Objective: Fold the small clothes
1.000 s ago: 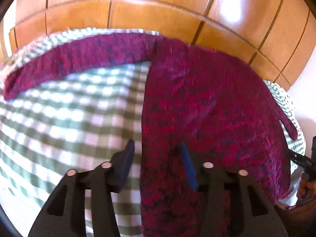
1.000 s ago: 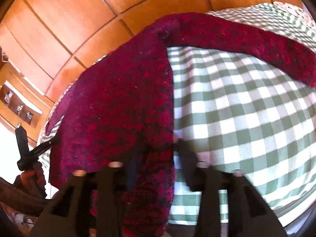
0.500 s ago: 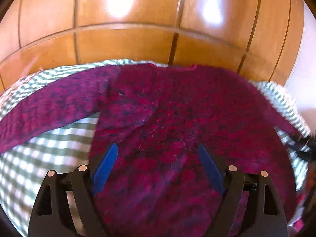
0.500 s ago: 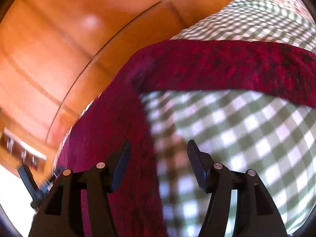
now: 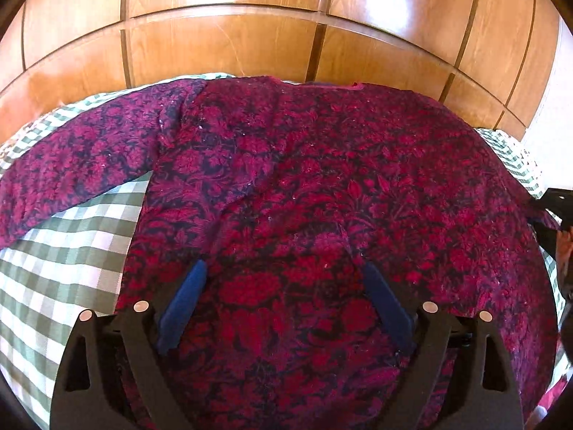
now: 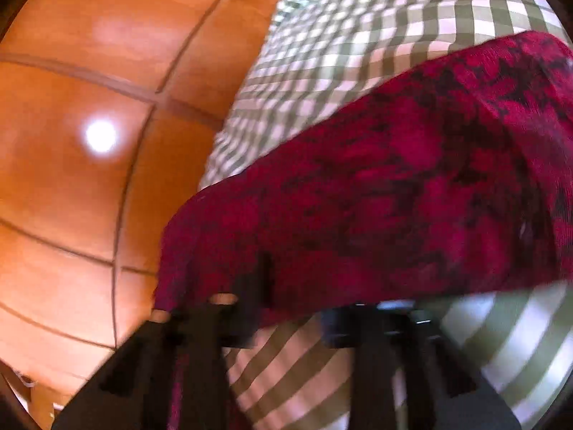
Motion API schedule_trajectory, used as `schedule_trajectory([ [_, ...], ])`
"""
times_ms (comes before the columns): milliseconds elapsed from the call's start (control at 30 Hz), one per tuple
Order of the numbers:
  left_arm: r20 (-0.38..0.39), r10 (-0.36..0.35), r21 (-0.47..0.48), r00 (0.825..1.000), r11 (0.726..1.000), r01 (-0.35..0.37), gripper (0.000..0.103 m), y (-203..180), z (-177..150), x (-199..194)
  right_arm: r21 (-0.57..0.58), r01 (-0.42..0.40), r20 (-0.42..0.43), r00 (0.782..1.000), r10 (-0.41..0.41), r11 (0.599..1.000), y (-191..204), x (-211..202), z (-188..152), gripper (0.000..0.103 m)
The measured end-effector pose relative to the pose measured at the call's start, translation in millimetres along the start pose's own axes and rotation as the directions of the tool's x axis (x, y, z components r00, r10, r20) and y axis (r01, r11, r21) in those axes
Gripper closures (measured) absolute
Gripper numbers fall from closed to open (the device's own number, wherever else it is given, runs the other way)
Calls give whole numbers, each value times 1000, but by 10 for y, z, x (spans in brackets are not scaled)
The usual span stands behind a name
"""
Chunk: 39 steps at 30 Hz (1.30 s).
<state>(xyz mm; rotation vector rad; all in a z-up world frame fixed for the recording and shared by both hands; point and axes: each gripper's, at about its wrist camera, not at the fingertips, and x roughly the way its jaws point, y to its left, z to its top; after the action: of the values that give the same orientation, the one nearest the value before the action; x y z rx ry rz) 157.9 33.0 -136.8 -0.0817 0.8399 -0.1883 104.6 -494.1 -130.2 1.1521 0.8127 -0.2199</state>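
A dark red patterned knit sweater [image 5: 322, 186] lies spread flat on a green-and-white checked cloth [image 5: 71, 243], its left sleeve [image 5: 78, 157] stretched out to the left. My left gripper [image 5: 283, 286] is open, jaws wide apart, hovering over the sweater's lower body and holding nothing. In the right wrist view a sleeve of the sweater [image 6: 394, 200] runs across the checked cloth [image 6: 358, 36]. My right gripper [image 6: 315, 286] is low over that sleeve; the view is blurred, one fingertip is hidden by the knit, and the jaws seem apart.
A glossy wooden panelled wall [image 5: 250, 36] stands close behind the far edge of the cloth, and it also shows in the right wrist view [image 6: 89, 107]. The other gripper and hand [image 5: 558, 215] show at the right edge of the left wrist view.
Both grippers opened from the sweater's lower edges. The left moved right, over the sweater's middle. The right swung right along the cloth to the outstretched sleeve.
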Motion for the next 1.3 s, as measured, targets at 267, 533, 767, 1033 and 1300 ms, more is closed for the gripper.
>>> schedule_trajectory([
  [267, -5, -30, -10, 1000, 999, 30, 11, 7, 5, 8, -127, 150, 141, 981, -132, 980, 163, -218, 775, 91],
  [533, -14, -59, -12, 998, 998, 59, 6, 39, 25, 21, -188, 252, 122, 965, -232, 949, 168, 104, 1013, 91],
  [767, -14, -84, -18, 996, 996, 84, 4, 44, 35, 34, 32, 143, 130, 981, -146, 989, -42, 66, 1025, 25],
  [1033, -17, -77, -15, 997, 997, 77, 4, 49, 27, 32, -28, 196, 150, 970, -190, 980, 101, -45, 923, 87],
  [1300, -34, -39, 16, 999, 999, 39, 4, -17, 31, 77, -484, 223, 236, 964, -119, 846, 1231, 65, 268, 88],
])
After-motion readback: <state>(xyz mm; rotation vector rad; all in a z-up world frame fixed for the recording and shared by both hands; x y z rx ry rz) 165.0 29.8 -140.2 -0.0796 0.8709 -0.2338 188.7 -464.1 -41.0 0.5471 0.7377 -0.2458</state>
